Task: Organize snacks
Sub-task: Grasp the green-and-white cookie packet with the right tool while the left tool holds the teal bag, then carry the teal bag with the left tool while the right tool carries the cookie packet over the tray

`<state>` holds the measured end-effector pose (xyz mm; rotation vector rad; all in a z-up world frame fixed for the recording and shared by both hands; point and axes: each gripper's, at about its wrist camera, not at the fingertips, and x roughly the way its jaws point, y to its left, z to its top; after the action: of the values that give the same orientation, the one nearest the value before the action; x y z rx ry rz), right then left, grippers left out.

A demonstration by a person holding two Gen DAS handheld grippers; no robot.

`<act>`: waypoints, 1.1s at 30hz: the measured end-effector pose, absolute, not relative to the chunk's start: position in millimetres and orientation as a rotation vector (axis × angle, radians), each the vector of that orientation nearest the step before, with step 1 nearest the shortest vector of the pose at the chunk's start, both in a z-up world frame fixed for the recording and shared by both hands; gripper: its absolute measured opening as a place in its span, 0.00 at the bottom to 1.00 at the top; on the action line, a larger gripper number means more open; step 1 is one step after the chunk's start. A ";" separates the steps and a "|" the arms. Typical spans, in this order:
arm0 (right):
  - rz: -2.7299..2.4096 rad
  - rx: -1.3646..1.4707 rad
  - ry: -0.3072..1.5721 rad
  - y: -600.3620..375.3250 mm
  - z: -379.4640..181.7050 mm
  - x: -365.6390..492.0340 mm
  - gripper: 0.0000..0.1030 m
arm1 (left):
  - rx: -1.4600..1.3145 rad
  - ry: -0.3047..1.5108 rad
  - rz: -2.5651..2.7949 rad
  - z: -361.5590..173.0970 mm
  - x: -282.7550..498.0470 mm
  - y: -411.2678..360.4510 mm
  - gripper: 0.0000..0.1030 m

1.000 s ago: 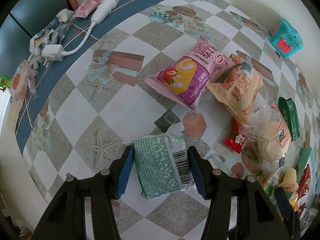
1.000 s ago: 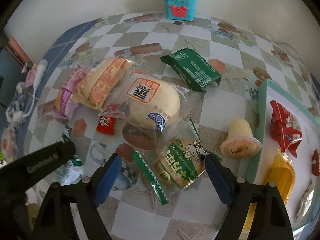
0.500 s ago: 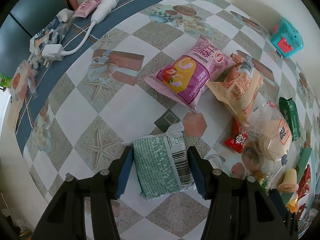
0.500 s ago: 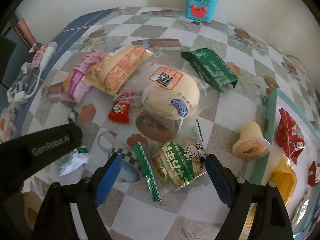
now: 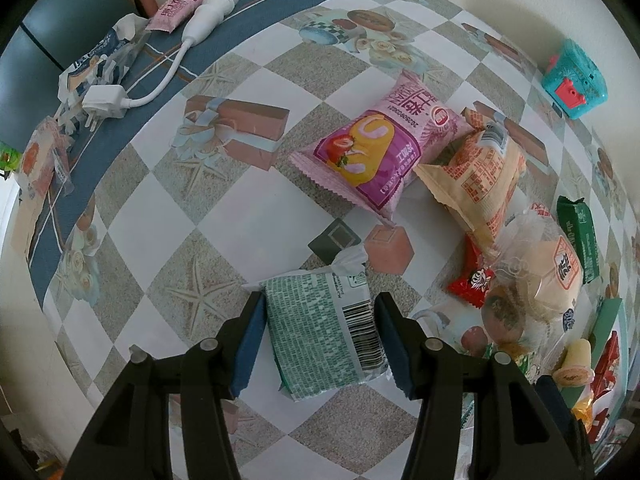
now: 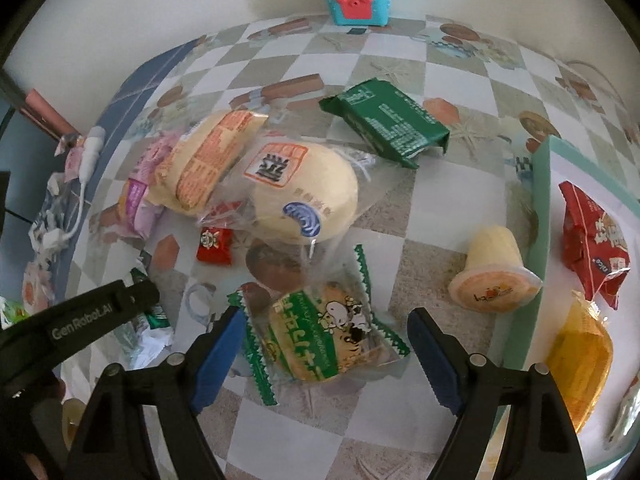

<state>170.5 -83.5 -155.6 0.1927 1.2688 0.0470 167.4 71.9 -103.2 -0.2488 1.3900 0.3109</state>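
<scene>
left tool (image 5: 320,336) grips green-white packet (image 5: 320,332) | tray (image 6: 540,200) rim near, perhaps crowded

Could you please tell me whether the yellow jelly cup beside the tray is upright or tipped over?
Tipped over: the jelly cup lies on its side, lid facing the camera.

Bare tablecloth (image 5: 248,224) left of pink packet (image 5: 380,156); snacks crowded btwn bun (image 6: 300,196) & tray rim (image 6: 540,216).
</scene>
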 end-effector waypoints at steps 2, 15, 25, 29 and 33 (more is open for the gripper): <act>0.049 0.144 1.263 -75.0 -156.6 170.1 0.83 | -0.251 1.390 0.311 -103.5 167.2 72.2 0.55; 0.030 -0.008 1.217 -54.3 -166.0 160.2 0.75 | -0.120 1.397 0.325 -112.4 170.4 49.5 0.60; 0.011 0.031 1.227 -65.1 -162.8 163.0 0.62 | -0.093 1.390 0.333 -109.6 173.4 35.7 0.54; 0.018 0.054 1.244 -69.1 -161.8 162.1 0.60 | -0.055 1.384 0.349 -109.4 175.9 24.0 0.53; 0.038 0.110 1.247 -76.6 -161.4 160.9 0.60 | -0.074 1.391 0.333 -108.1 176.3 12.4 0.53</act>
<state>160.9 -76.6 -161.4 0.1098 1.2466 0.0382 176.3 12.4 -108.1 -0.0745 1.3912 0.3334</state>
